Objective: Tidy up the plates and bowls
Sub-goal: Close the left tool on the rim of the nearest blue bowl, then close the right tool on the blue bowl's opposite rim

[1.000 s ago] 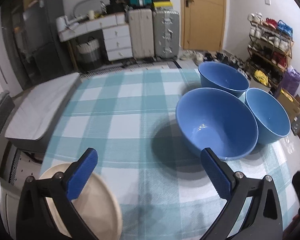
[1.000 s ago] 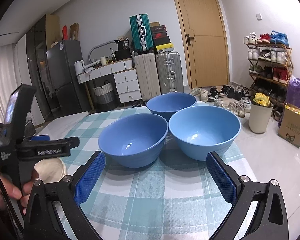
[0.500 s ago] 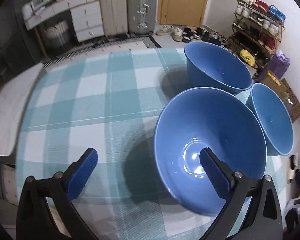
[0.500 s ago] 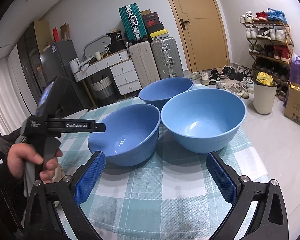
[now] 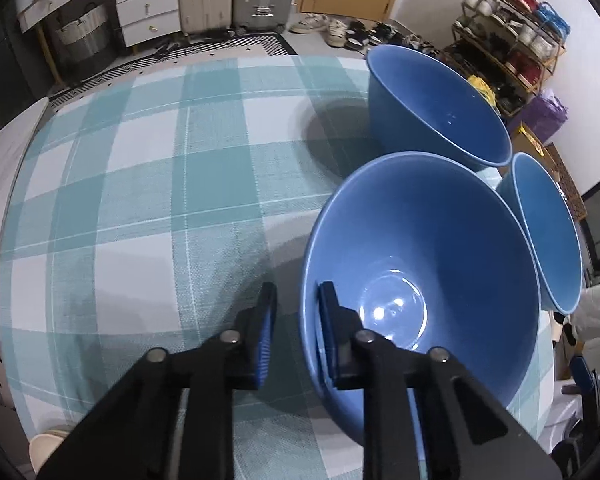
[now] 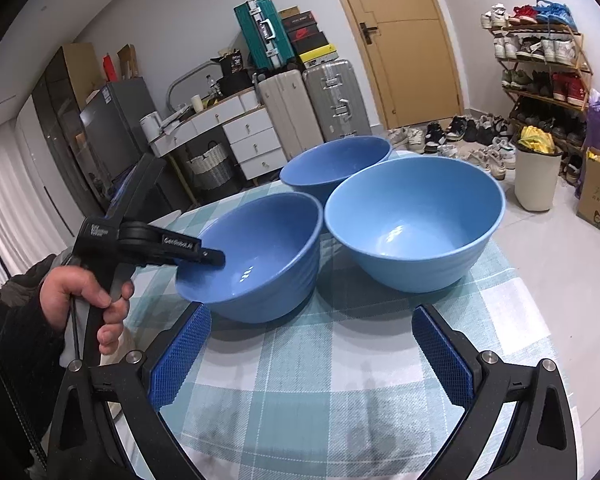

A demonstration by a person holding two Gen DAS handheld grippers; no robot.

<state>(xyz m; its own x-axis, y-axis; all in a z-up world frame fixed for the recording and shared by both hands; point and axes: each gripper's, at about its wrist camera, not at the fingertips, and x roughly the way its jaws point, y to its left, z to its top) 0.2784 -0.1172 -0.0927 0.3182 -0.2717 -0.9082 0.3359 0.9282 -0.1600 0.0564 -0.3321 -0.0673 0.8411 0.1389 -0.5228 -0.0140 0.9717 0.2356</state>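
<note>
Blue bowl [image 5: 440, 240] rim pinched by left tongs [image 5: 294, 320]

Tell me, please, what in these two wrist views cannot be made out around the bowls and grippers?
- Cream plate: left wrist view, cut off by the bottom edge and the left gripper; only a sliver shows.
- Left gripper's pads on the near bowl: right wrist view, the far finger is hidden behind the rim.
- Far bowl: right wrist view, its lower part is hidden by the two nearer bowls.
</note>
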